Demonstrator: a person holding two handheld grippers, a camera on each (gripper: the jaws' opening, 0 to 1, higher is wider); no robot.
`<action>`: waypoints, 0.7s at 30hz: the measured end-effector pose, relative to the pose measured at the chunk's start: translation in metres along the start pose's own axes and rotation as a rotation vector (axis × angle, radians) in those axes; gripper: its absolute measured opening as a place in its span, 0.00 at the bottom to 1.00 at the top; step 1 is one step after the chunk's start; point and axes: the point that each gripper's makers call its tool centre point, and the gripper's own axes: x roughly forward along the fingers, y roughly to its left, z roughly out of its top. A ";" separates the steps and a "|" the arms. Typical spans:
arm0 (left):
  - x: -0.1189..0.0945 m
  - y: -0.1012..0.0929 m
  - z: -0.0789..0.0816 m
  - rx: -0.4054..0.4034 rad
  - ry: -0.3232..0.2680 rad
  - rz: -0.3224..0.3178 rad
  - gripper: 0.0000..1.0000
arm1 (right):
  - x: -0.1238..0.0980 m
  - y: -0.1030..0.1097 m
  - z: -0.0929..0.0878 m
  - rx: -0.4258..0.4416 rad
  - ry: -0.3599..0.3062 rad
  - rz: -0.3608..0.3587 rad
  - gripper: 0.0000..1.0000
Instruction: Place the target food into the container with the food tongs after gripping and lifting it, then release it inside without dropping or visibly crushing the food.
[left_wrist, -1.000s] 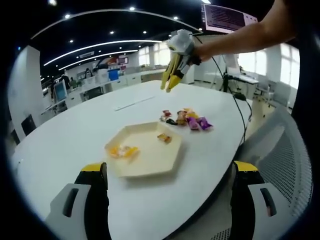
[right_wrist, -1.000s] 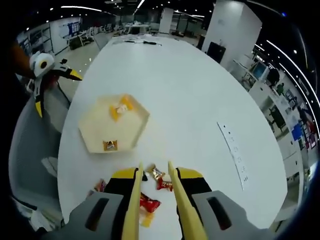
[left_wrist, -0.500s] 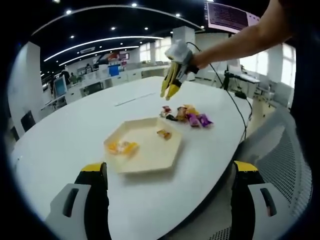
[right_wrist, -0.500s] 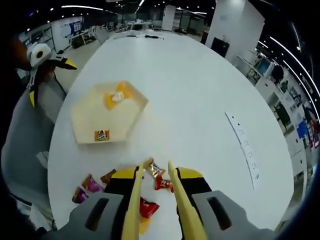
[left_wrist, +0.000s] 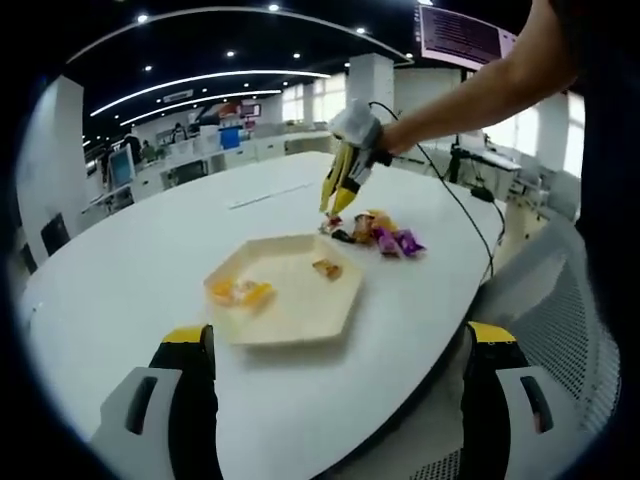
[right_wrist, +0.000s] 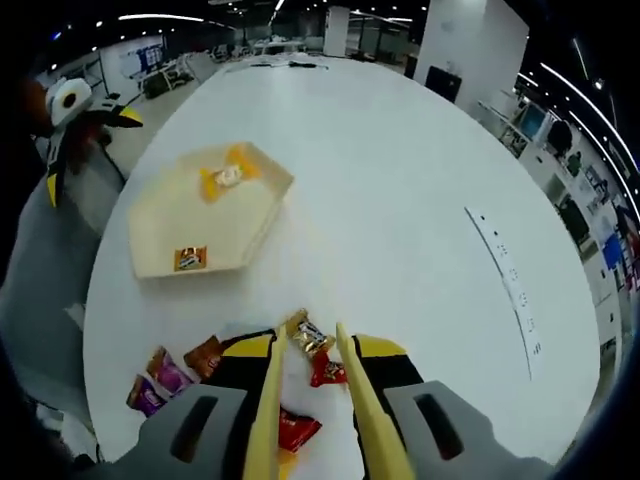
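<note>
The gold-wrapped candy (right_wrist: 308, 335) lies on the white worktop (right_wrist: 400, 190), right between the yellow tong tips of the right claw (right_wrist: 310, 340), with a red-wrapped candy (right_wrist: 325, 372) touching it just behind. The tongs stand parted around it, not yet closed on the wrapper. It looks light and crinkly, likely slippery foil with twisted ends, so a gentle pinch across the fat middle should serve better than catching a tail. More sweets, the purple candies (right_wrist: 160, 380) among them, sit close beside, so a neighbour could get dragged along. The hexagonal tray (right_wrist: 160, 225) waits well apart, already holding an orange candy (right_wrist: 226, 177) and a small brown one (right_wrist: 190, 259). The left claw (left_wrist: 335, 395) hovers released over the worktop's near edge.
</note>
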 end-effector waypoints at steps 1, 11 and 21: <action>0.000 -0.001 -0.001 0.002 0.005 -0.003 0.99 | 0.002 -0.001 -0.001 -0.003 0.005 0.000 0.28; 0.000 0.002 -0.003 0.024 0.013 0.011 0.98 | 0.022 0.004 -0.012 -0.034 0.056 0.018 0.28; 0.000 0.002 -0.003 0.022 0.012 0.014 0.97 | 0.022 0.006 -0.011 -0.017 0.044 0.020 0.28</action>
